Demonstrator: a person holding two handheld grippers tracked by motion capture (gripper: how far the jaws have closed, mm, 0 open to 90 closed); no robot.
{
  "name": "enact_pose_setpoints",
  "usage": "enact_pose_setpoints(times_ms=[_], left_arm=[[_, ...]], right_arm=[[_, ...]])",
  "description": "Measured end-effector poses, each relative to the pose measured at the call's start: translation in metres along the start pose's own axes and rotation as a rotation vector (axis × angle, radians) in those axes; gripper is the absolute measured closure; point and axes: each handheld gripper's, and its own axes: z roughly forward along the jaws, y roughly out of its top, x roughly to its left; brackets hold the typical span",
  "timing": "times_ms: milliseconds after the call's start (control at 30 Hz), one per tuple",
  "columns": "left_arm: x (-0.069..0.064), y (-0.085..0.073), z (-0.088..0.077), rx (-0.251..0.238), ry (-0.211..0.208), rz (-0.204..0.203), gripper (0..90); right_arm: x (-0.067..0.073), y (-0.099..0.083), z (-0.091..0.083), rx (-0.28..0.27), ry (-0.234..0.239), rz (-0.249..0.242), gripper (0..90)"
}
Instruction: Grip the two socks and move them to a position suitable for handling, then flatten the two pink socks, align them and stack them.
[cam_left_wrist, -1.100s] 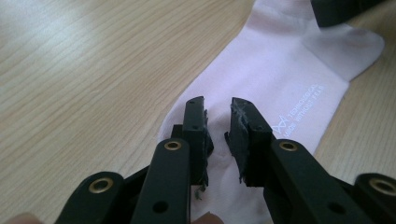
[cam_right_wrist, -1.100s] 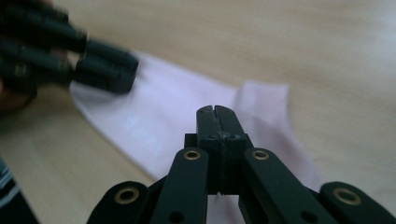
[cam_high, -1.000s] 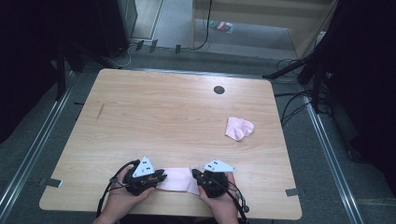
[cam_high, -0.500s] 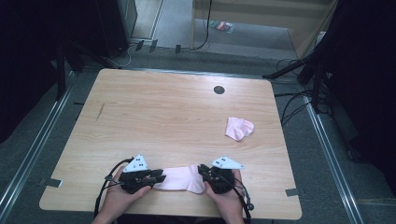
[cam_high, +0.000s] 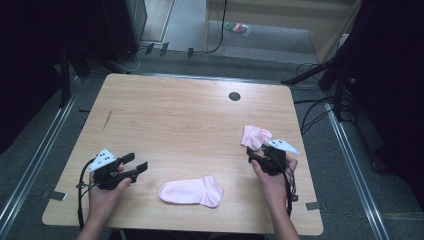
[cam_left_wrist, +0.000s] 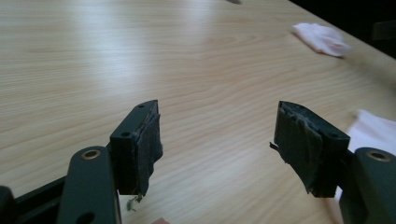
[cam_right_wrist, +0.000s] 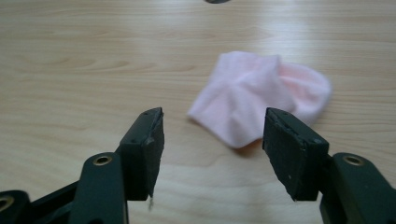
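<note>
Flat pink sock spread out lengthwise near front table edge, toe to the left; crumpled pink sock bunched near right edge, well apart from the flat one

The table is pale wood-grain laminate, smooth with a soft sheen that throws back broad glare in both gripper views. Near its front edge lies a flat sock of soft, matt pink knit cloth; near the right edge a crumpled sock of the same fuzzy fabric shows folds. The left gripper and right gripper look like matt black plastic with brass-coloured rivets. Their pads are dark, rough and frayed at the edges.
</note>
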Motion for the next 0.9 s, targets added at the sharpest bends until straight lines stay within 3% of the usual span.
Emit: enact_pose_setpoints(times_ms=[167, 267, 400, 500, 567, 667, 767, 900], left_arm=[[0.006, -0.006, 0.002, 0.002, 0.059, -0.022, 28.5], [0.002, -0.006, 0.006, 0.017, 0.091, -0.003, 23.4], [-0.001, -0.007, 0.008, 0.036, 0.095, 0.02, 21.6], [0.002, -0.007, 0.008, 0.041, 0.086, -0.007, 21.7], [0.003, -0.007, 0.008, 0.037, 0.083, -0.018, 21.8], [0.004, -0.007, 0.008, 0.044, 0.086, -0.027, 22.4], [0.004, -0.007, 0.008, 0.049, 0.084, -0.033, 22.8], [0.005, -0.007, 0.008, 0.045, 0.087, -0.044, 23.3]], right_arm=[[-0.024, 0.013, 0.018, 0.026, -0.048, 0.072, 30.3], [-0.033, 0.019, 0.027, 0.03, -0.065, 0.111, 29.4], [-0.04, 0.023, 0.043, 0.038, -0.103, 0.093, 27.3], [-0.044, 0.025, 0.059, 0.1, -0.136, 0.069, 23.5], [-0.044, 0.025, 0.066, 0.103, -0.158, 0.044, 23.0], [-0.04, 0.026, 0.074, 0.119, -0.153, 0.012, 23.9], [-0.037, 0.022, 0.082, 0.155, -0.15, -0.022, 33.3], [-0.029, 0.022, 0.079, 0.147, -0.09, -0.044, 71.6]])
